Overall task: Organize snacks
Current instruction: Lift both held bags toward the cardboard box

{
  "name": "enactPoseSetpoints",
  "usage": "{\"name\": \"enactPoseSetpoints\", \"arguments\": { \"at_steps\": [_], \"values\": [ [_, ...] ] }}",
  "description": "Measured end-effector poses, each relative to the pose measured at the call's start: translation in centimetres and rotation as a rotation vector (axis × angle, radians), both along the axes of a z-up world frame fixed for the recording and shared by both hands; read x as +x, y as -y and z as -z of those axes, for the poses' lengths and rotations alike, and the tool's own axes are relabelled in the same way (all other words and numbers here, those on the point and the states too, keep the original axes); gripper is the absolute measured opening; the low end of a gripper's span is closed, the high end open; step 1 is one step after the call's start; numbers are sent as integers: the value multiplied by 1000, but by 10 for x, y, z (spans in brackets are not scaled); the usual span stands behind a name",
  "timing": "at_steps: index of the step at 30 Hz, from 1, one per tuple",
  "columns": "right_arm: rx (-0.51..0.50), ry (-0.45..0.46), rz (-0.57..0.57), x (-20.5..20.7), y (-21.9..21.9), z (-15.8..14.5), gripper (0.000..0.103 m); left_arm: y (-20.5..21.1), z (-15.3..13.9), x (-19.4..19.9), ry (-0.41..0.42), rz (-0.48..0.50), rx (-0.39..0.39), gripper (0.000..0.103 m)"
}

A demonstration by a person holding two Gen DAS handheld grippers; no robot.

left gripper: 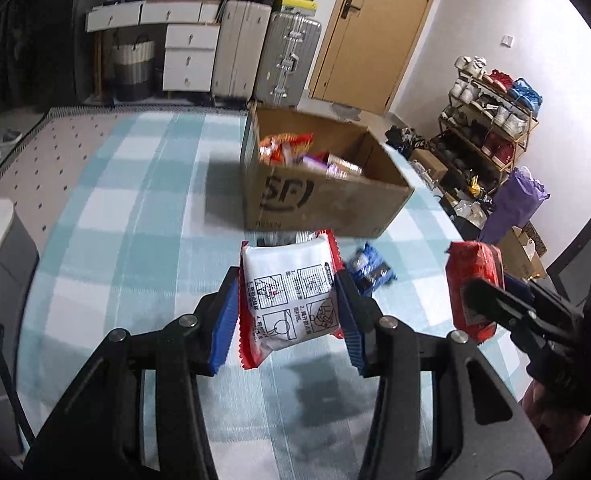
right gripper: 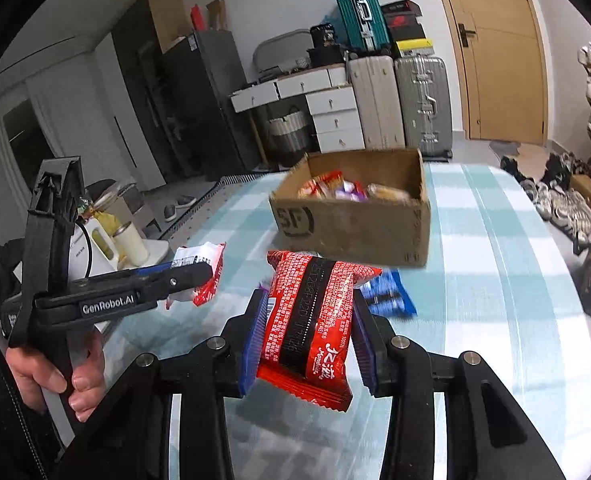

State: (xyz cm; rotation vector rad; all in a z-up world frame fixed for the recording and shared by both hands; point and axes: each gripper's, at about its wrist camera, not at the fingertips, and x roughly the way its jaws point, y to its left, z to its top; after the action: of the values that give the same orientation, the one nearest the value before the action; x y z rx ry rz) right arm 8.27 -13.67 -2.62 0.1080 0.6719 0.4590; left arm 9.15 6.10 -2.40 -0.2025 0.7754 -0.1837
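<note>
Snacks blur inside the brown cardboard box [right gripper: 351,220]; left claw [left gripper: 289,304] pinches a white-and-red packet [left gripper: 291,300], right claw [right gripper: 307,320] a red-and-black packet [right gripper: 311,320], both raised.

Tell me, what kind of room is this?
Probably a room in someone's home. Suitcases stand stacked by white drawers, a shoe rack lines the wall, and a checked cloth covers the table under the snack box.

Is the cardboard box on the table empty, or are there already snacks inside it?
Not empty. The open-topped cardboard box already holds several snack packets, orange-red and purple wrappers showing above its rim in both views.
</note>
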Motion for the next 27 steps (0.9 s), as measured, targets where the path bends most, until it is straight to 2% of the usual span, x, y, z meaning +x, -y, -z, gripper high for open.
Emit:
{"name": "enactPoseSetpoints", "arguments": {
  "at_steps": [7,16,21,27],
  "values": [
    [-27,64,-15,31,-8,-35,40,6,-42,23,47,45,19,43],
    [-59,105,-5,85,-16,-64,40,19,-86,70,81,90,53,43],
    [-73,115,-17,114,-21,-73,40,25,-99,103,61,99,46,43],
    [-75,113,-17,151,-19,-80,40,32,-102,147,35,109,61,43]
  ]
}}
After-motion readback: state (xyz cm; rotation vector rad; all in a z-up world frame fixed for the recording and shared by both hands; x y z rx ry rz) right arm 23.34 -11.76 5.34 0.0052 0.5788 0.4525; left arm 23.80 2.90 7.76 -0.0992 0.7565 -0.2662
